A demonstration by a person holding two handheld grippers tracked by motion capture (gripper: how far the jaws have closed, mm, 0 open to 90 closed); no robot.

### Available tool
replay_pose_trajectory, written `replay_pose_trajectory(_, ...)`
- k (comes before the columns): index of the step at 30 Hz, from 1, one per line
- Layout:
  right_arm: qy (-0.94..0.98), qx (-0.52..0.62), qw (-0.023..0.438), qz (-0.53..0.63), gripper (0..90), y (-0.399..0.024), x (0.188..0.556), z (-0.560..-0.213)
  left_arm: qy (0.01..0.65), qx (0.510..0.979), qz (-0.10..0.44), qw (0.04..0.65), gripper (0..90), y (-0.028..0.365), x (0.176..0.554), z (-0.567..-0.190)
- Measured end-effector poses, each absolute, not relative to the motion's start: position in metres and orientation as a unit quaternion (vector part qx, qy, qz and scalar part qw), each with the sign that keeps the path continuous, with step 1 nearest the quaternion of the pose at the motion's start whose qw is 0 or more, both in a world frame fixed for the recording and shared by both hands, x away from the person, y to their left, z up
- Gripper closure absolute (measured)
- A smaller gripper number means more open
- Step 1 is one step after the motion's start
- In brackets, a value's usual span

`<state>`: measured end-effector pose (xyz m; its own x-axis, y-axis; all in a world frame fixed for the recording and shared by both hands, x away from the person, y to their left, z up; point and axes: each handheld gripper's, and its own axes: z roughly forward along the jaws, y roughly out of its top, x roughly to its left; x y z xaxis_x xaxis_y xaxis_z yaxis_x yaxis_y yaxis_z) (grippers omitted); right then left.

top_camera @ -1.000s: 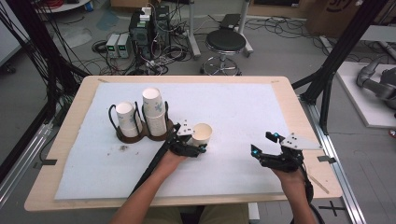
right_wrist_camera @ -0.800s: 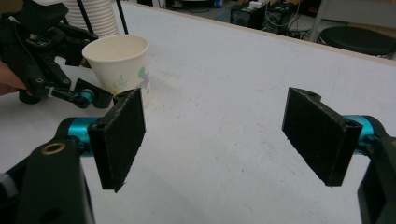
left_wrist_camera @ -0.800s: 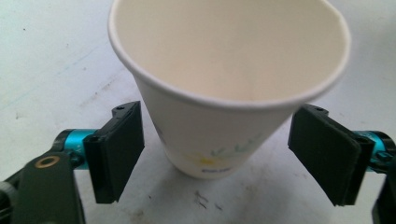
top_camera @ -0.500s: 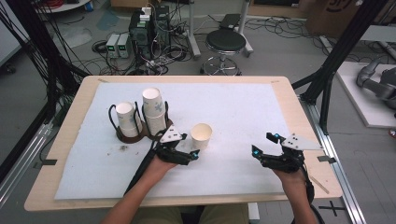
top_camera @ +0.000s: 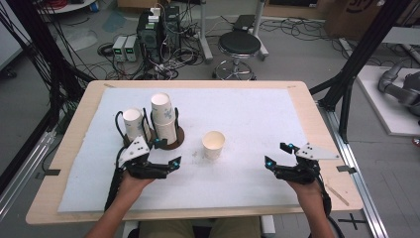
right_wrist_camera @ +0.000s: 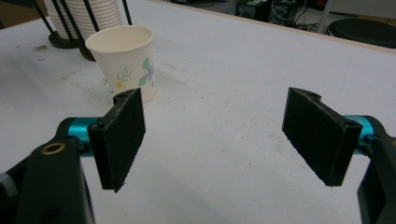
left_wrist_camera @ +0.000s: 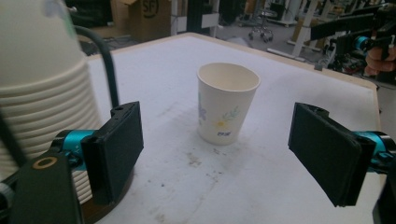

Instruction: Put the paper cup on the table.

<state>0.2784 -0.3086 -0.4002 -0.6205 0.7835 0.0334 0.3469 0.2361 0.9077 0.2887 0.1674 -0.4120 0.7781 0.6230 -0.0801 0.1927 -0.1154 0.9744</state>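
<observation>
1. Left gripper (top_camera: pixel 171 165): near the front edge of the table (top_camera: pixel 64 148), on the white mat (top_camera: pixel 247 114), pulled back toward the person and leftward from its position one second ago, when it closed around the paper cup. Jaws just opened, now standing wide apart with nothing between the pads; cup released.
2. Left gripper view: both black pads (left_wrist_camera: pixel 119 149) well clear of the paper cup (left_wrist_camera: pixel 227 102), which stands farther off, centred between them. Stack of cups (left_wrist_camera: pixel 42 88) close at the left of that view, just beside the left pad.
3. Right gripper (top_camera: pixel 280 156): near the front right of the mat, unchanged in place against both earlier frames. Jaws wide open and empty, as before. In the right gripper view, bare mat between the pads (right_wrist_camera: pixel 122 135).
4. Paper cup (top_camera: pixel 213 144): upright on the mat, mouth up, floral print on its side, roughly mid-table between the two grippers and apart from both. Same spot as half a second ago; free-standing now instead of gripped.
5. Cup holder (top_camera: pixel 171 136): dark round base with black upright wires, left of the paper cup and just beyond the left gripper. Taller stack of cups (top_camera: pixel 163 116) in it; unchanged.
6. Second stack (top_camera: pixel 133 124): shorter, in its own wire holder, touching or just beside the first on its left; unchanged.
7. Beyond the table: black stool (top_camera: pixel 239 47) and electronics boxes (top_camera: pixel 151 29) on the floor.
</observation>
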Motion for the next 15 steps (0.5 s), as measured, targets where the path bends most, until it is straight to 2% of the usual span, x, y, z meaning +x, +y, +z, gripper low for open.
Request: replay_pose_trajectory(15,0.75,0.375,0.232,0.492,22.0,-0.308,0.268,-0.397,0.321,0.684,0.212,0.619,18.2,0.216,0.271,-0.411)
